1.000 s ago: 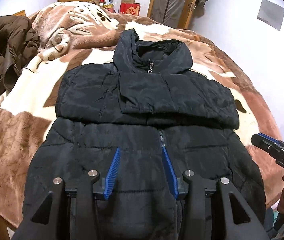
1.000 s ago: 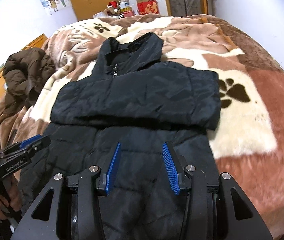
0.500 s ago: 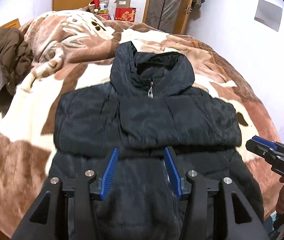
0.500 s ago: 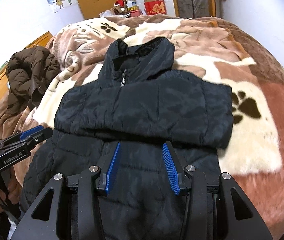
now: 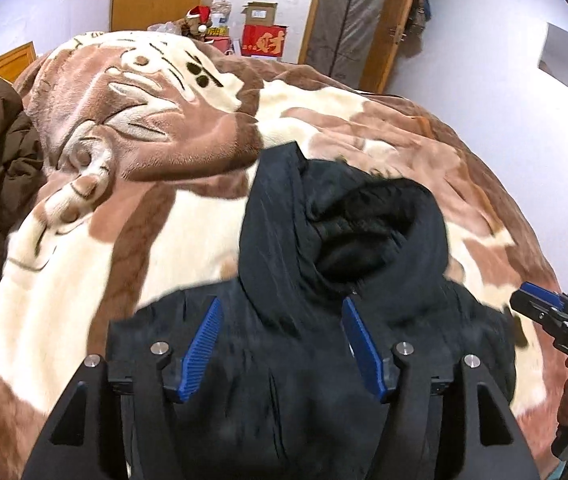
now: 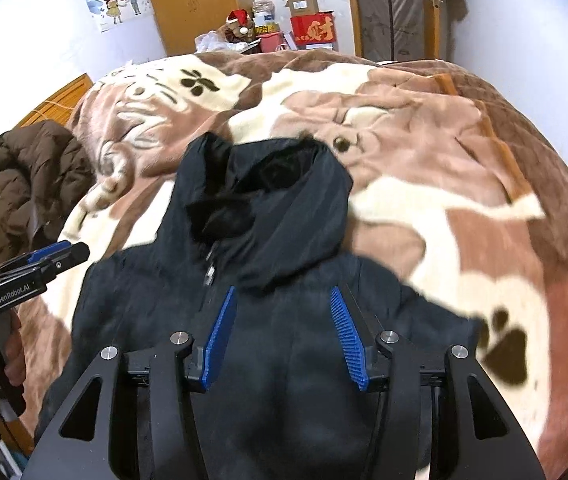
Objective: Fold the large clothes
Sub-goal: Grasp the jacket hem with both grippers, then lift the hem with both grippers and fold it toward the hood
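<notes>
While both tools hover, the black jacket point(image 5: 304, 360) lies on the blanket point(image 5: 164, 128).
Left gripper point(image 5: 280, 340) and right gripper point(image 6: 284, 334): blue pads spread apart, nothing clamped.

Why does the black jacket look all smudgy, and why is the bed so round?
Left wrist view: the black jacket is smeared by motion blur, worst at its edges; right wrist view: the same smear, though the far boxes stay sharp; both views: the fisheye lens bulges the blanket into a dome and darkens the corners.
</notes>
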`<state>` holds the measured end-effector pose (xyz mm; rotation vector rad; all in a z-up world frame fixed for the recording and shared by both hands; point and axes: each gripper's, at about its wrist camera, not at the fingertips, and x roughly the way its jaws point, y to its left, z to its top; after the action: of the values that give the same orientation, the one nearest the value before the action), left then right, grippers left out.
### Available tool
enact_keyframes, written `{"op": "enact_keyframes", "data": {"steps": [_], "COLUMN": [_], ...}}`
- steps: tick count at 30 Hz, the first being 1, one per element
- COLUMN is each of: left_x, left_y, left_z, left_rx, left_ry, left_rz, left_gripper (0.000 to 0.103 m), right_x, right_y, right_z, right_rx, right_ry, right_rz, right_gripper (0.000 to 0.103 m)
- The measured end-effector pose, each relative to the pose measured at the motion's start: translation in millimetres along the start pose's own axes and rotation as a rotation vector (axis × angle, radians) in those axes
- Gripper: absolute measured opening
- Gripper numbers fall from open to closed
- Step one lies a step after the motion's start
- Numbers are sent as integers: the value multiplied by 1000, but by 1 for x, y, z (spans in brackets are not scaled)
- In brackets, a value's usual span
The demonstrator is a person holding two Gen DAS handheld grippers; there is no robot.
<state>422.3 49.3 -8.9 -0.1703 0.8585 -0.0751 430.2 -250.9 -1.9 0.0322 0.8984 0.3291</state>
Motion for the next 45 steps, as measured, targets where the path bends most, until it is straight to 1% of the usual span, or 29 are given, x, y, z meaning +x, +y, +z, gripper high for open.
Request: {"op": "enact_keyframes", "data": {"steps": [6,10,13,17,19,20,21,22,23,25,26,30,33,35,39,42,45], "left_x": [64,108,138,167,172,175,174,169,162,142,130,78,34,9,-30,-44,-44], "left_y": [6,1,-2,-2,-1,-1,-1,-1,-1,3,7,21,30,33,35,41,49], "left_z": [38,57,68,73,71,69,67,66,65,64,63,51,37,24,-10,-42,-78], "left_rx": [-10,2,10,-3,-12,-12,-9,1,7,-13,-29,-77,-104,-106,-99,-117,-145], "left_ry": [32,58,80,107,102,120,121,103,83,46,26,-33,-75,-94,-113,-95,-41], "left_rz": [33,36,53,58,38,33,36,38,34,14,-2,-48,-79,-90,-99,-107,-105], "left_gripper": [67,67,67,66,38,15,11,8,7,6,6,5,4,4,3,3,3], "right_x": [54,91,112,140,154,156,156,153,145,120,113,55,10,-8,-40,-48,-43], "right_y": [-24,-37,-45,-55,-56,-56,-55,-54,-53,-51,-51,-42,-31,-24,-10,-9,-13], "right_z": [38,57,72,85,86,87,87,87,87,85,85,71,53,41,-2,-39,-72], "right_rx": [22,23,26,60,65,64,64,69,72,86,94,116,114,110,110,143,179], "right_ry": [37,69,74,103,133,134,136,130,107,50,35,-49,-98,-107,-98,-61,-6], "right_rz": [-17,-17,-38,-11,-1,-2,-7,-3,8,40,54,120,160,172,183,197,187], "right_gripper": [50,50,50,50,49,42,9,6,6,6,6,6,6,6,6,6,6]}}
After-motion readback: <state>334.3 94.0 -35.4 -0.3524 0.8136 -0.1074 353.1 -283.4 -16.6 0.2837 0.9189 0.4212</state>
